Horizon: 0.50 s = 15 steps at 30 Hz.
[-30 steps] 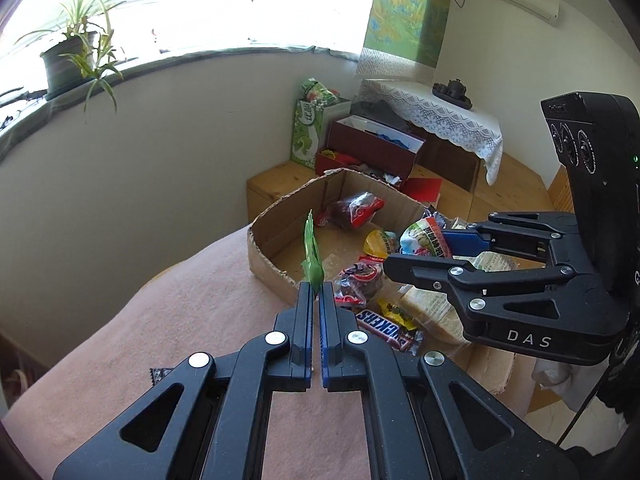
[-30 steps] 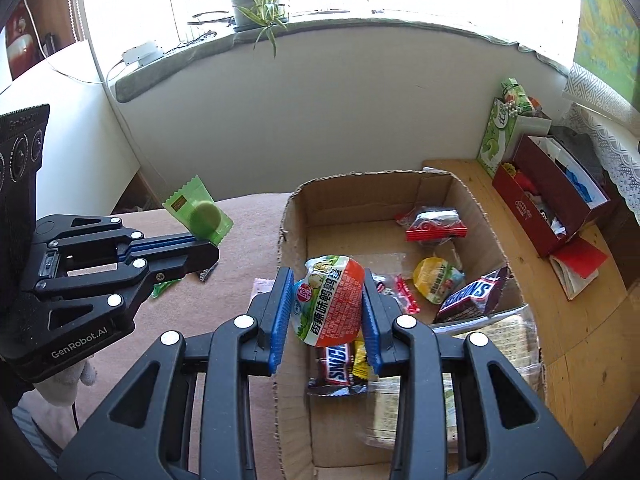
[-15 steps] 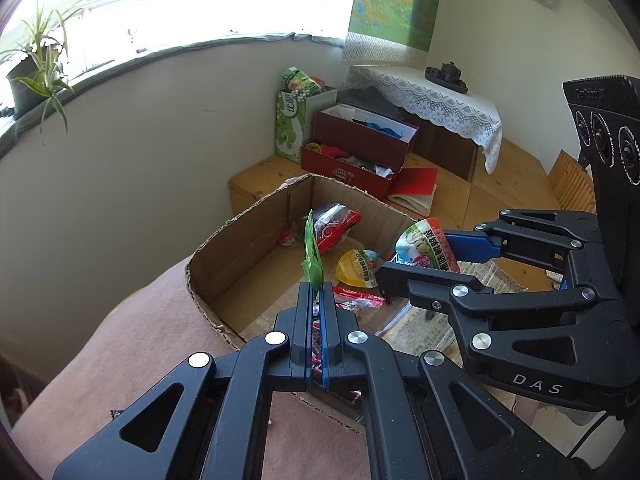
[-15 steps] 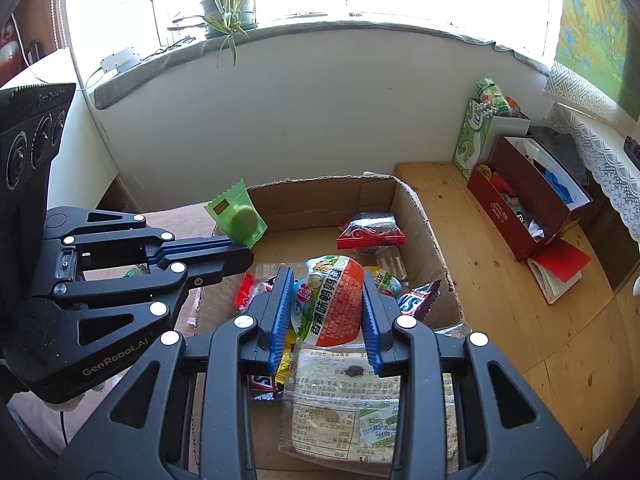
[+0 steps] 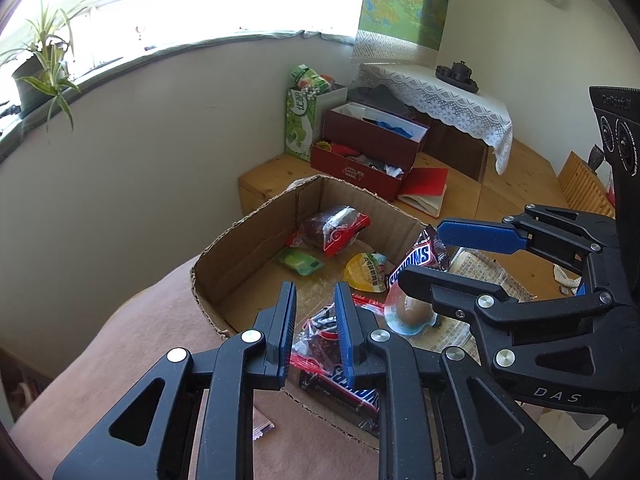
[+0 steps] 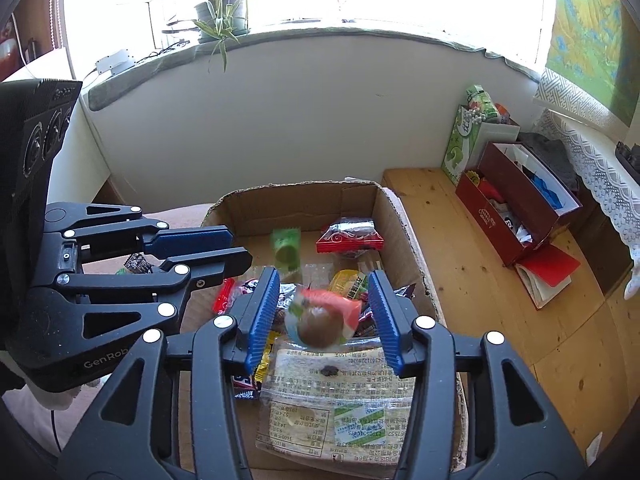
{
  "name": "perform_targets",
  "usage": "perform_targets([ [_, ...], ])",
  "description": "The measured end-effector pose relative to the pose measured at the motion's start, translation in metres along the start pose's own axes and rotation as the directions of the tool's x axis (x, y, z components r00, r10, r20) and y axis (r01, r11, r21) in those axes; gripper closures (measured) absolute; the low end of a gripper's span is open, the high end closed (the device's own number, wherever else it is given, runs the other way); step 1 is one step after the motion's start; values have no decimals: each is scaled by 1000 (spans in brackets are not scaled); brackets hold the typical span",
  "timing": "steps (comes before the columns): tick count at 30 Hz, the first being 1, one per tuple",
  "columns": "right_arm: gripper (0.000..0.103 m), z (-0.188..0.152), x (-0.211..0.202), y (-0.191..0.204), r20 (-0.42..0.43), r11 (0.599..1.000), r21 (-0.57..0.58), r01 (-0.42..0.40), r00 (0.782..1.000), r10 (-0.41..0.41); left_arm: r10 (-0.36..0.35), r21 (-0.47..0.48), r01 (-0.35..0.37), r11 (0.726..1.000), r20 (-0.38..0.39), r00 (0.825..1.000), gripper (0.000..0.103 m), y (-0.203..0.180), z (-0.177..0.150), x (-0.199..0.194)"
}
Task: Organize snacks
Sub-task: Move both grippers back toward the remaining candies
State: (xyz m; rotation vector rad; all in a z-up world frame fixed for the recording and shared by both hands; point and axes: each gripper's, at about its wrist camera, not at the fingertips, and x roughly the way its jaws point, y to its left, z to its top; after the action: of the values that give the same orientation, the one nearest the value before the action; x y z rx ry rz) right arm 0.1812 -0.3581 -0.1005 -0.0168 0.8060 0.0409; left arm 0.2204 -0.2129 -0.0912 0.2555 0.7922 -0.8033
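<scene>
Over an open cardboard box [image 5: 248, 248] of snacks, my left gripper [image 5: 316, 320] is opening its jaws with nothing between them. The small green packet [image 5: 300, 262] lies on the box floor, blurred in the right wrist view [image 6: 286, 246]. My right gripper [image 6: 324, 308] is also opening. The egg snack packet [image 6: 320, 316] shows blurred between its blue pads, touching neither. From the left wrist it appears low under the right gripper [image 5: 422, 252], as a brown egg in clear wrap [image 5: 412, 312]. The left gripper [image 6: 240, 247] is at the box's left wall [image 6: 296, 208].
The box also holds a red packet [image 5: 340, 230], a yellow jelly cup [image 5: 366, 272], Snickers bars [image 5: 414, 260] and a flat cracker pack [image 6: 340, 396]. It sits on a pink cloth [image 5: 140, 340]. A red box [image 6: 516, 196] and a notebook [image 6: 548, 272] lie on the wooden platform on the right.
Both grippers moved further over the box, then their jaws opened. The green packet left the left gripper and now lies in the box. The egg packet came free of the right pads.
</scene>
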Motion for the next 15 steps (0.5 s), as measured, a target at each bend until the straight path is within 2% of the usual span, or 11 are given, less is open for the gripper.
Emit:
perform_targets([
  [3, 50, 0, -3, 1, 6, 1000, 0, 6, 1000, -6, 0, -7, 0, 1000, 7, 1000, 85, 3, -2, -5],
  [12, 49, 2, -11, 12, 12, 1000, -11, 15, 1000, -15, 14, -38, -13, 999, 31, 999, 85, 16, -8, -27],
  [15, 47, 2, -14, 16, 15, 1000, -16, 20, 1000, -20, 22, -53, -20, 998, 43, 999, 72, 21, -10, -35],
])
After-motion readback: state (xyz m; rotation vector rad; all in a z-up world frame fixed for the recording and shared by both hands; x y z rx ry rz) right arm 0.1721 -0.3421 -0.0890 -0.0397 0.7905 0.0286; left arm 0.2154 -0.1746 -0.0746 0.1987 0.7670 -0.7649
